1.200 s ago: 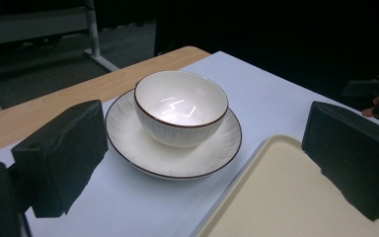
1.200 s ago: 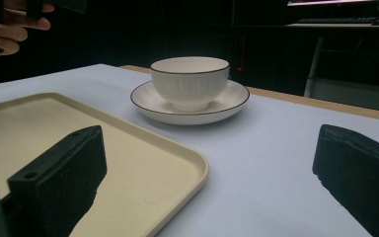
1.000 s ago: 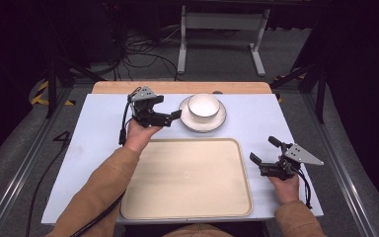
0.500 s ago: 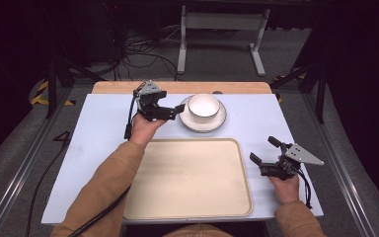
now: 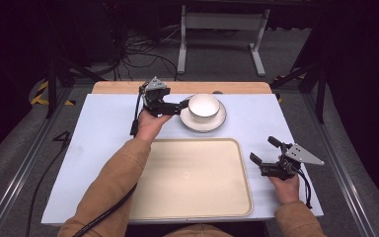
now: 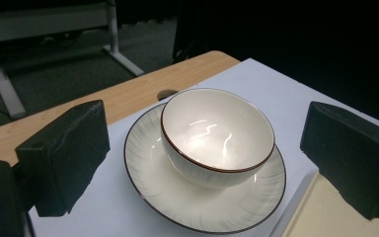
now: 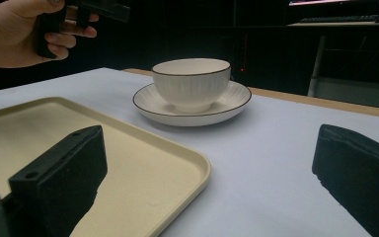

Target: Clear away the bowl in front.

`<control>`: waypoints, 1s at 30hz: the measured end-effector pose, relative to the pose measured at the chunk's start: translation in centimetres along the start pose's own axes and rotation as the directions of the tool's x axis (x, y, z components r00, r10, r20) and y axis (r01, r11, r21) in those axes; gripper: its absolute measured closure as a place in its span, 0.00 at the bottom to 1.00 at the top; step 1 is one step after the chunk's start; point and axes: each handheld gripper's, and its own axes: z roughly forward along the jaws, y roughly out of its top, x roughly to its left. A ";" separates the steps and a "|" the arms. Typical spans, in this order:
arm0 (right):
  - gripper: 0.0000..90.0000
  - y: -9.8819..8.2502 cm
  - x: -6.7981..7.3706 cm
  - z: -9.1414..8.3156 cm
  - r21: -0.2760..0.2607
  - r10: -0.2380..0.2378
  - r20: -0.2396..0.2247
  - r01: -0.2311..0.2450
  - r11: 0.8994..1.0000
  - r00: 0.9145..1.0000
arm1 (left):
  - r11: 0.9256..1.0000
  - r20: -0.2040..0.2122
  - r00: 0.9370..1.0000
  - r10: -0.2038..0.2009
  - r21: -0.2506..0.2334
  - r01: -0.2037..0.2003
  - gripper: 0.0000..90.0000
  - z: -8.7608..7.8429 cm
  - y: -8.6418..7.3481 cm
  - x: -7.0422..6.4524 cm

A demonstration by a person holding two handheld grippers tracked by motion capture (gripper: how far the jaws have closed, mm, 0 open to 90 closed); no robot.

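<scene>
Left gripper (image 5: pixel 177 105): jaws wide apart, empty, just beside the rim of the white bowl (image 5: pixel 204 105), which sits in a saucer (image 5: pixel 203 122) directly ahead of the jaws. Right gripper (image 5: pixel 265 153): jaws spread, empty, resting low over the table's blue mat (image 5: pixel 103 128), just right of the cream tray (image 5: pixel 192 182); bowl well ahead of it.
</scene>
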 end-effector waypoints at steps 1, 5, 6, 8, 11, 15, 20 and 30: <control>0.01 0.0 0.0 0.0 0.000 0.000 0.000 0.000 1.000 1.000 | 1.000 0.005 1.000 -0.019 0.017 0.019 0.07 0.2 0.1 0.0; 0.01 0.0 0.0 0.0 0.000 0.003 -0.003 -0.003 1.000 1.000 | 0.998 0.001 0.999 -0.053 0.037 0.053 0.11 0.9 0.2 0.2; 0.01 0.0 0.0 0.0 0.000 0.004 -0.004 -0.004 1.000 1.000 | 0.997 -0.001 0.998 -0.058 0.041 0.058 0.12 1.1 0.2 0.2; 0.01 0.0 0.0 0.0 0.000 0.004 -0.005 -0.004 1.000 1.000 | 0.997 -0.010 0.998 -0.054 0.055 0.054 0.13 1.5 0.2 0.2; 0.01 0.0 0.0 0.0 0.001 0.006 -0.007 -0.006 1.000 1.000 | 0.994 -0.027 0.997 -0.075 0.077 0.077 0.14 2.1 0.2 0.3; 0.01 0.0 0.0 0.0 -0.002 0.012 -0.009 -0.012 1.000 1.000 | 0.989 -0.053 0.995 -0.090 0.112 0.095 0.17 3.0 0.2 0.5; 0.01 0.0 -0.1 0.0 -0.001 0.016 -0.011 -0.016 1.000 1.000 | 0.987 -0.061 0.994 -0.094 0.124 0.101 0.18 3.8 0.1 0.7; 0.01 -0.1 -0.1 0.0 -0.001 0.019 -0.009 -0.019 1.000 1.000 | 0.980 -0.095 0.988 -0.119 0.147 0.133 0.23 5.5 -0.2 0.7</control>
